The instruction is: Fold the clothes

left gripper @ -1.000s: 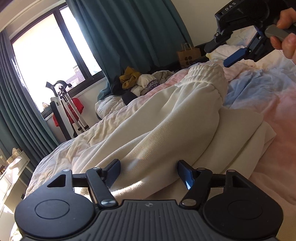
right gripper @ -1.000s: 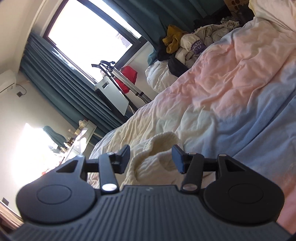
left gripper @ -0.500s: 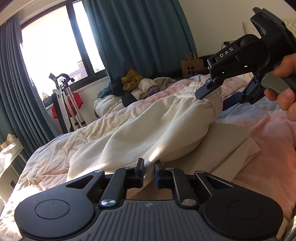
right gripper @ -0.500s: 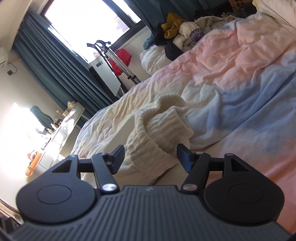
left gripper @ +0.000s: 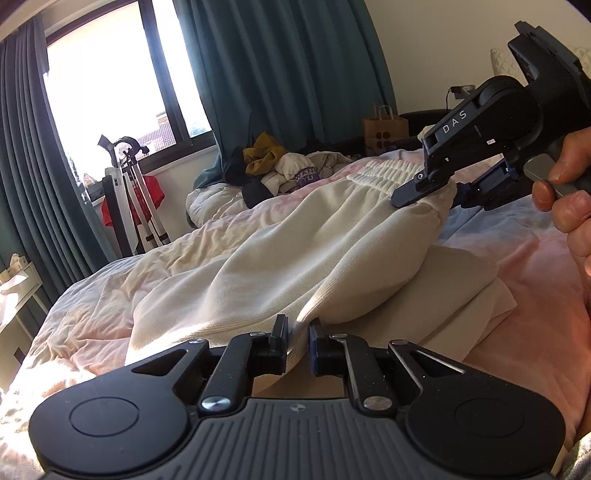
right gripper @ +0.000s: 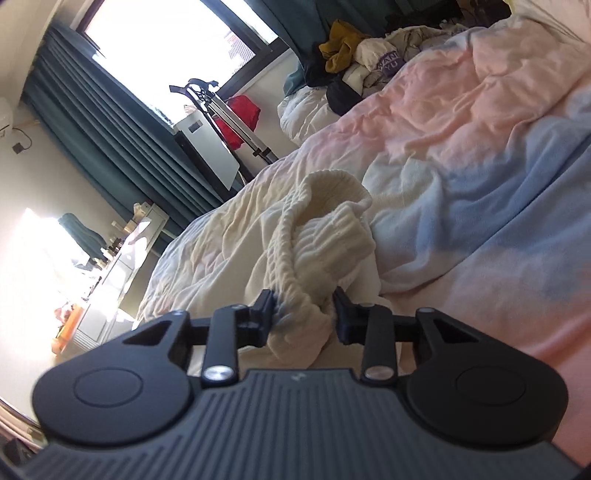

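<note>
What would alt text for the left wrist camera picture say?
The left claw pinches the near edge of cream trousers spread on a pastel bed. Farther off, the right claw, held in a hand, is closing on the waistband.

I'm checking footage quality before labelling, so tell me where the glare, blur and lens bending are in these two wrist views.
Left wrist view: the window is blown out white, the curtains bow from the fisheye, and the cream garment is sharp, with a sunlit patch near the left gripper. Right wrist view: softer overall, window overexposed, glare washing out the left edge, whole scene tilted.
</note>
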Available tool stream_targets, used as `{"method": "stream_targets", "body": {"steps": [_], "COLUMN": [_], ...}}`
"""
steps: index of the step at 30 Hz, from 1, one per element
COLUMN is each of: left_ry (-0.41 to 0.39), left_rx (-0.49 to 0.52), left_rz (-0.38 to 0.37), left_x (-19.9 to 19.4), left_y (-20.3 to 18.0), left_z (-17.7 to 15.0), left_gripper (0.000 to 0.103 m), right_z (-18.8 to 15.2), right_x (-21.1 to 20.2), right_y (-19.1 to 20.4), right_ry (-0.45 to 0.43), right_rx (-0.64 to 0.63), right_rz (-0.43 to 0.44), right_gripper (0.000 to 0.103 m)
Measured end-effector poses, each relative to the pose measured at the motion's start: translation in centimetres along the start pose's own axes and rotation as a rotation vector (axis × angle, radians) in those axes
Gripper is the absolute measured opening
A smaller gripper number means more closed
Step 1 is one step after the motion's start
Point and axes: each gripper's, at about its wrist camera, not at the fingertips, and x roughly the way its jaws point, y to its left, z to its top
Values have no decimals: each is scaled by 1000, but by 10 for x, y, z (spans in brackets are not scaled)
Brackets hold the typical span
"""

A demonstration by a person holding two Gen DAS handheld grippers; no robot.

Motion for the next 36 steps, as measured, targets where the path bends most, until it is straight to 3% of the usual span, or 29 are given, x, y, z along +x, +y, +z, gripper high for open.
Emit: {"method": "stream_targets", "body": {"steps": [6, 10, 13, 14, 16, 17, 18, 19, 21, 24, 29, 32, 36], "left_ry": [-8, 27, 34, 21, -6, -17, -27, -36, -32, 2, 121, 210, 312], "left_rx": [-52, -31, -72, -99, -153, -181, -211, -242, -324, -553, -927, -1008, -1051], "left_rz": [-88, -104, -130, -140, -158, -168, -180, -192, -212, -260, -256, -225, -238], "left_x": [-14, -7, -7, -11, -18, -21, -25, -29, -34, -31, -2, 15, 40], "left_y": [3, -2, 4, 8, 16, 20, 25, 30, 44, 89, 177, 207, 216], "left_z": [4, 0, 0, 0, 2, 3, 4, 6, 7, 6, -11, -21, -35], "left_gripper": [13, 14, 17, 20, 39, 58, 66, 68, 74, 79, 84, 85, 85], "right_z": [-7, -13, -15, -16, -16, -16, -16, -16, -16, -16, -22, -23, -23], "right_x": [-31, -21, -17, -17, -18, -19, -20, -20, -21, -19, -6, 3, 15], "right_y": [-6, -19, -21, -23, -26, -27, -29, -30, -28, -28, -35, -33, -29], "right_ry": [-41, 15, 27, 26, 21, 18, 16, 19, 24, 38, 105, 127, 146], "right_rx": [101, 123, 128, 141, 172, 187, 203, 213, 205, 194, 219, 209, 175], "right_rz": [-31, -108, -126, -120, -103, -94, -86, -86, -109, -142, -113, -99, -94], "right_gripper": [29, 30, 35, 37, 40, 43, 47, 51, 69, 85, 84, 87, 93]}}
